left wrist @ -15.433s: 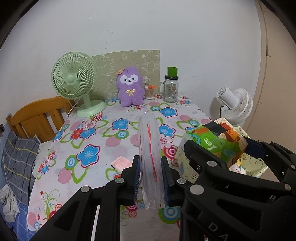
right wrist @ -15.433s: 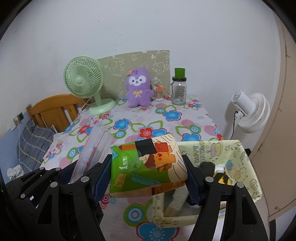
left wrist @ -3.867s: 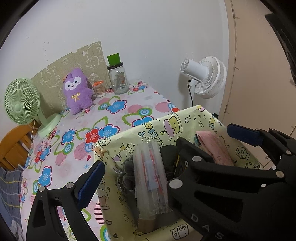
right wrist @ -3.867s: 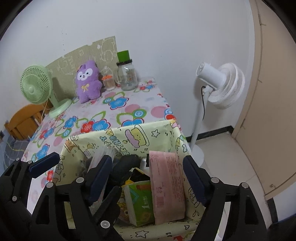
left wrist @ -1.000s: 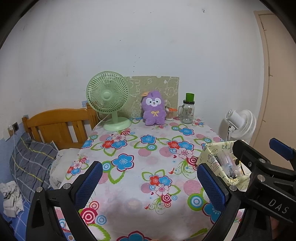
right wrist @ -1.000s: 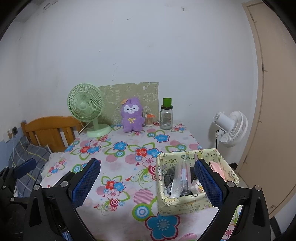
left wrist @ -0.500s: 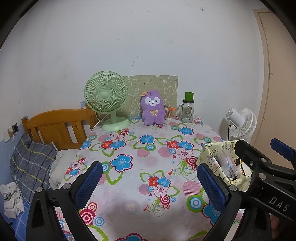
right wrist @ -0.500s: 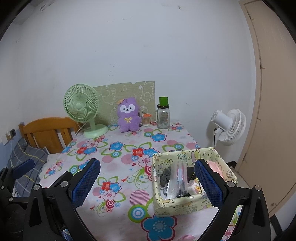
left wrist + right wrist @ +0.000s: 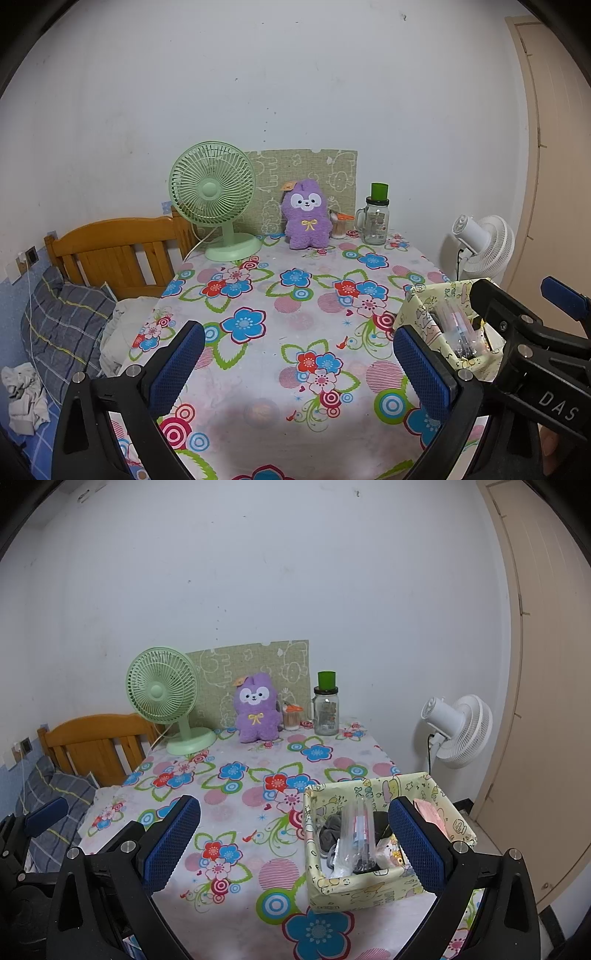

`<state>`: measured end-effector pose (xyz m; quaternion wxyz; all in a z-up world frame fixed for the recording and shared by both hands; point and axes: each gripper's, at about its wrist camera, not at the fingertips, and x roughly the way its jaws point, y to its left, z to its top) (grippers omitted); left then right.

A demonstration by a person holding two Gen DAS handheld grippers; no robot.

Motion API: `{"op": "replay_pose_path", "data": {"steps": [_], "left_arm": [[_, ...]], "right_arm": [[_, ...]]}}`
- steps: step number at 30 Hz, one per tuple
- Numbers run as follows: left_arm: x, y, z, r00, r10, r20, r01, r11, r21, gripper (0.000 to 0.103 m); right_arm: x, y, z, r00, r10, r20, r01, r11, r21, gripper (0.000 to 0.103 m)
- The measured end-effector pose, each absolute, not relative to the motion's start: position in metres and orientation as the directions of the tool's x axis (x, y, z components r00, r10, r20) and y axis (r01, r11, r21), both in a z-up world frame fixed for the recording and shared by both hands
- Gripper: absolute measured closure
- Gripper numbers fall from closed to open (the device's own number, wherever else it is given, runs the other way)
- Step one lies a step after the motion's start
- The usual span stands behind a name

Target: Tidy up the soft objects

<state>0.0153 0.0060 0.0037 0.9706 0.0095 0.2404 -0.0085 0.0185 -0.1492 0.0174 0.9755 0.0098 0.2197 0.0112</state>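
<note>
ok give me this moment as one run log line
left gripper: open, empty | right gripper: open, empty | fabric bin: holds clear pouch, pink packet | purple plush: upright at table back

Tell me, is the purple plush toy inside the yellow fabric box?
No, the purple plush toy sits on the table near the wall, far from the yellow fabric box.

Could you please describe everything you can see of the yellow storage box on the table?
The yellow storage box is a soft-sided rectangular bin printed with cartoon figures and stars. It stands upright and open-topped near the right front corner of the flowered tablecloth. Inside, a clear plastic pouch stands on edge beside dark fabric items, with a pink packet along the right wall. Neither hand-held gripper touches it.
</note>
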Motion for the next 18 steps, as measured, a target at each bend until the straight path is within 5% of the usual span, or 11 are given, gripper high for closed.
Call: {"op": "replay_pose_path", "data": {"steps": [18], "left_arm": [[0.0148, 0.0082, 0.0045, 0.885, -0.012, -0.465, 0.020, 1.000, 0.014, 0.000]], "right_arm": [[0.0170, -0.1505, 0.0182, 0.906, 0.027, -0.422, -0.018, 1.000, 0.026, 0.000]]}}
